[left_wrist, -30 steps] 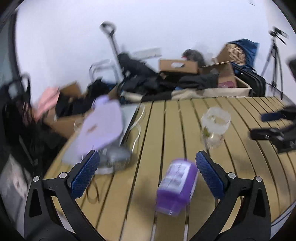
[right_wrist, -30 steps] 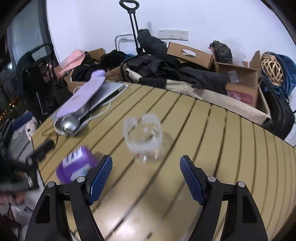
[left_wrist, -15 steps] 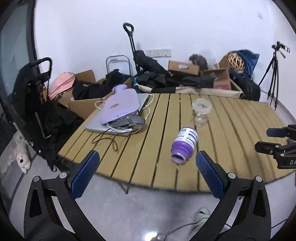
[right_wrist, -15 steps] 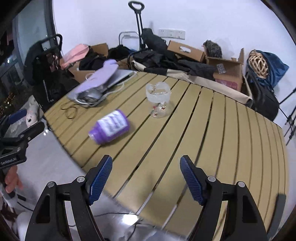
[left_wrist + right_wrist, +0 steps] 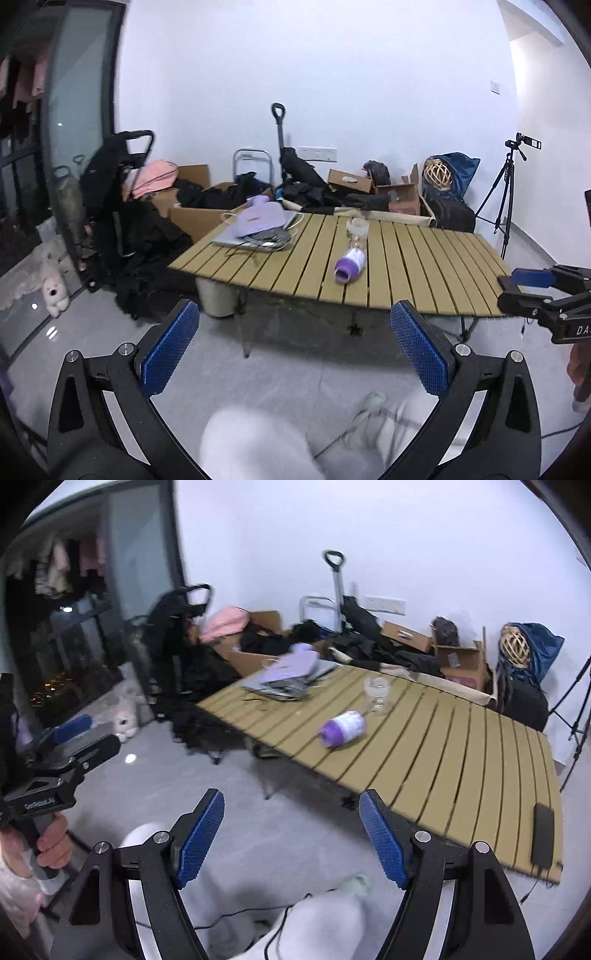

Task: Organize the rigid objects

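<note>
A: What's over on the left side?

B: A soft toy point(image 5: 53, 291) on the floor by the glass door, then a heap of dark bags. The left gripper point(image 5: 293, 345) hangs over bare floor, well short of the slatted table point(image 5: 406, 273), jaws spread wide, nothing between them.

A: And the stuff to sort?

B: Mid-table, a purple bottle point(image 5: 350, 264) lying on its side. Just behind it a clear glass jar point(image 5: 357, 229) stands upright. A laptop point(image 5: 255, 236) with a lilac pouch point(image 5: 260, 219) on top sits at the far left corner.

A: Right side?

B: The right gripper point(image 5: 291, 836) is also wide open and empty, off the near edge. A dark phone point(image 5: 543, 834) lies flat near the table's right corner.
</note>
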`<state>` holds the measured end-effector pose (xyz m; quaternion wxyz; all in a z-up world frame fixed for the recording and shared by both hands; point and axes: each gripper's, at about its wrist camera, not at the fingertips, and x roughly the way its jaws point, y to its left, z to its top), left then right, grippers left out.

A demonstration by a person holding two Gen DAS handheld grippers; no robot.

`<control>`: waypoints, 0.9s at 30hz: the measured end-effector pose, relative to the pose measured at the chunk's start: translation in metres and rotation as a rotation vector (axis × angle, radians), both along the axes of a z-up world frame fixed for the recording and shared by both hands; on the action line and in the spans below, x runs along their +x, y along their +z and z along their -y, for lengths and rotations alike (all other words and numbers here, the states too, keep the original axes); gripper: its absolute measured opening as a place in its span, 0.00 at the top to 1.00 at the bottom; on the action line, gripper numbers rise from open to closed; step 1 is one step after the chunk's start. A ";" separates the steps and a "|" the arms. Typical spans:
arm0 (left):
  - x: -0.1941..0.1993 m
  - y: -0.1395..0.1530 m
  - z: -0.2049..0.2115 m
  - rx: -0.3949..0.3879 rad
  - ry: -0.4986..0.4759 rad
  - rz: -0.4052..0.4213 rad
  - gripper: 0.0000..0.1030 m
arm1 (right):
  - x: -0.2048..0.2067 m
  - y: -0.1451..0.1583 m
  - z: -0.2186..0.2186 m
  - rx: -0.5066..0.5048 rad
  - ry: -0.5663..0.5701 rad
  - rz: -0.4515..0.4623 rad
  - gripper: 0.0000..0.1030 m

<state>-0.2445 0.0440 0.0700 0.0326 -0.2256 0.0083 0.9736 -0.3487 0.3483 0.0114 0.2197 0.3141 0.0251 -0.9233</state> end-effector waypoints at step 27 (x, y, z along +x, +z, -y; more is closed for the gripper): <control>0.233 -0.072 0.047 0.042 0.072 -0.135 0.00 | 0.256 -0.071 0.043 -0.067 -0.004 -0.181 0.14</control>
